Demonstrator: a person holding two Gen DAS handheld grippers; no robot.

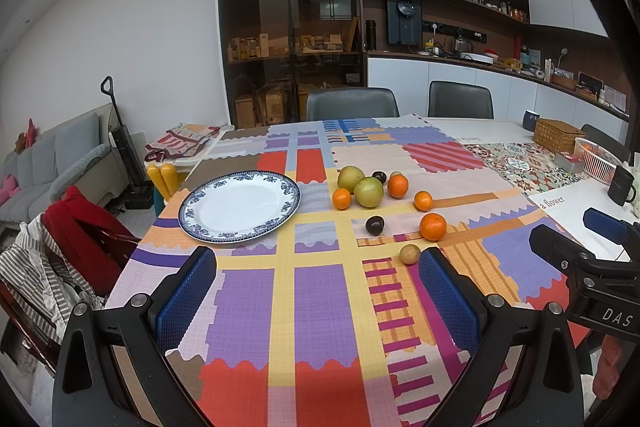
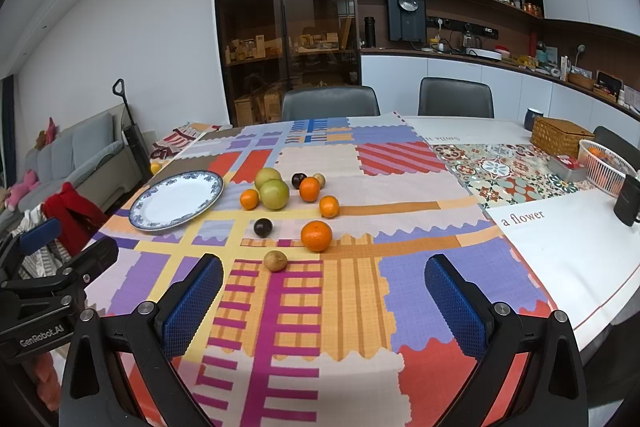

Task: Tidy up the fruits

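Grippers hung side by side above the near end of the table, both level and aimed forward. The left gripper had its blue-padded fingers spread wide, with nothing between them; the right gripper was spread just as wide and equally empty. Its body read "DAS" from the left view, and the left one's body read "GenRobot.AI" from the right view. "a flower" was printed on the white mat. The fruits lay in a loose cluster on the patchwork cloth: oranges, green apples, dark plums and a small brown fruit nearest the fingers. The empty plate sat just left of them, near the table's left edge. Bare cloth stretched between fingers and fruit.
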